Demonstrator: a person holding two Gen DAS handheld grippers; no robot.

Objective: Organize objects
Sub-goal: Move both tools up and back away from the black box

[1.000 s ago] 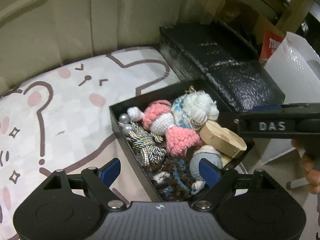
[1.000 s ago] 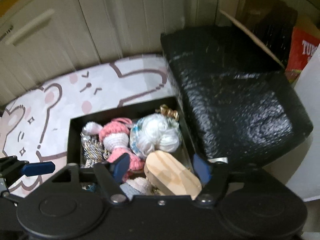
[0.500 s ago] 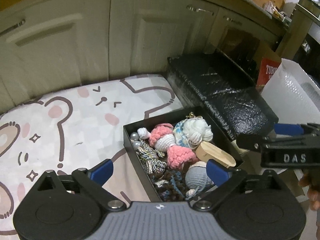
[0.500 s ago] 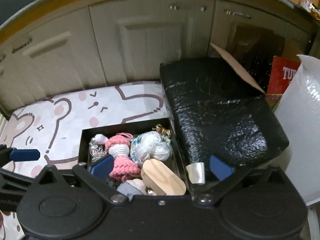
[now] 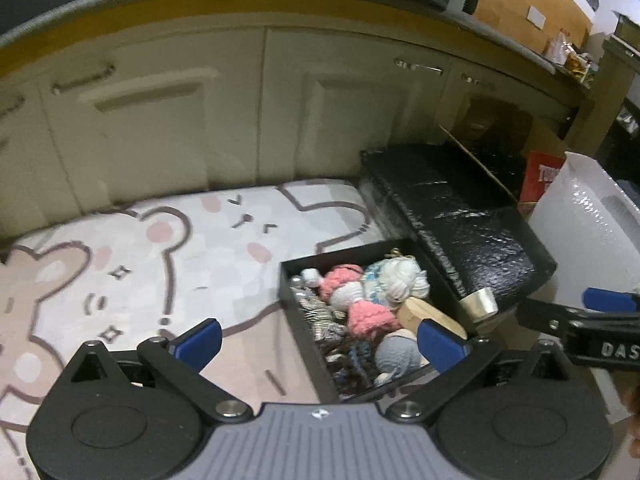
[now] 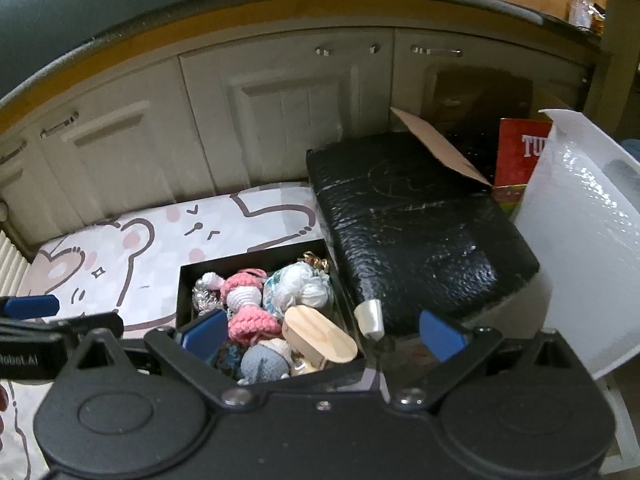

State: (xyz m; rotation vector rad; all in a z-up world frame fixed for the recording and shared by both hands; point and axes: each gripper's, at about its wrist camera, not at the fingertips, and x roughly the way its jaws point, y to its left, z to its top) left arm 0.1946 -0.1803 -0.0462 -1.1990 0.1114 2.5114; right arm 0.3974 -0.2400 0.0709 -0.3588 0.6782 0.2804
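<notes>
Trinkets heaped in black box (image 5: 304, 316) on bear mat (image 5: 160, 264), apparently gathered for tidying. Left gripper (image 5: 318, 338) and right gripper (image 6: 320, 334) hover near it, fingers spread, grasping nothing.

Crocheted yarn toys (image 5: 370, 317), wooden block (image 6: 320, 338)

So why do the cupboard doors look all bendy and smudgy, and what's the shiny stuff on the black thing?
Left wrist view: the fisheye lens bows the cupboard doors, and motion blur smears them and the bear mat. Right wrist view: the doors curve too but look sharper; room light glints off the black wrapped block, and the bubble wrap glares white.
</notes>
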